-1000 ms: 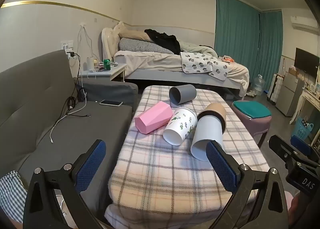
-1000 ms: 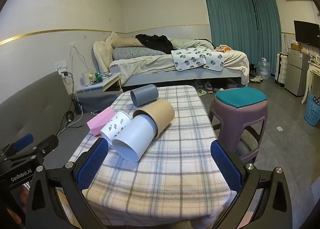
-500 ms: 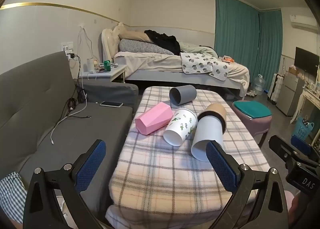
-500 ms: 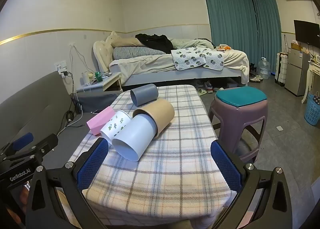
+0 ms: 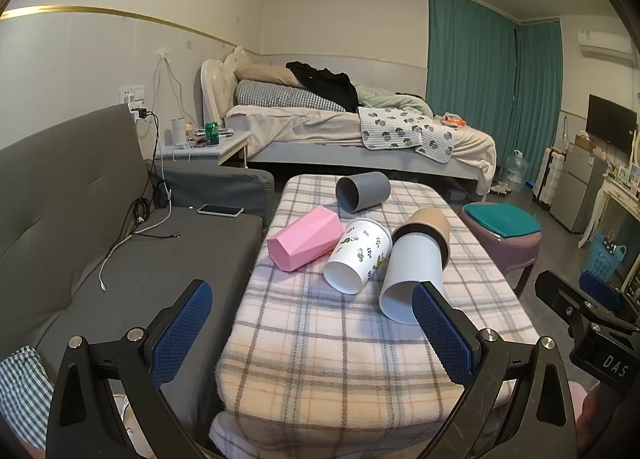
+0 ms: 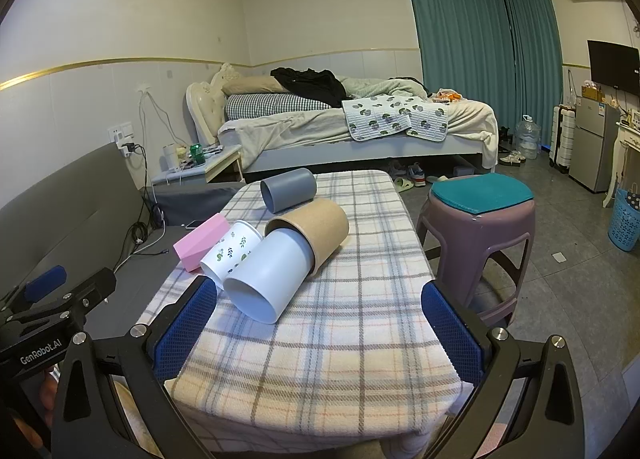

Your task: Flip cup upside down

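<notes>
Progress nil, by my reading: none of the cups stands mouth-down. Left wrist view: left gripper point(image 5: 312, 333) spread wide, holding nothing, hanging short of the near edge of the plaid-covered table point(image 5: 320, 371). Five cups lie on their sides mid-table: pink faceted cup point(image 5: 303, 238), leaf-print cup point(image 5: 357, 259), white cup point(image 5: 412, 278) with its base tucked into the mouth of the brown cup point(image 5: 429, 226), grey cup point(image 5: 362, 191) beyond them. Right wrist view: right gripper point(image 6: 318, 333) likewise released and empty, at the near edge; white cup point(image 6: 269, 279) is nearest, its open mouth facing the camera, just past the left finger. Which cup is meant, cannot tell. Remaining, as I judge it: approach, grasp, upend, set rim-down on the cloth. Whole task outstanding.
</notes>
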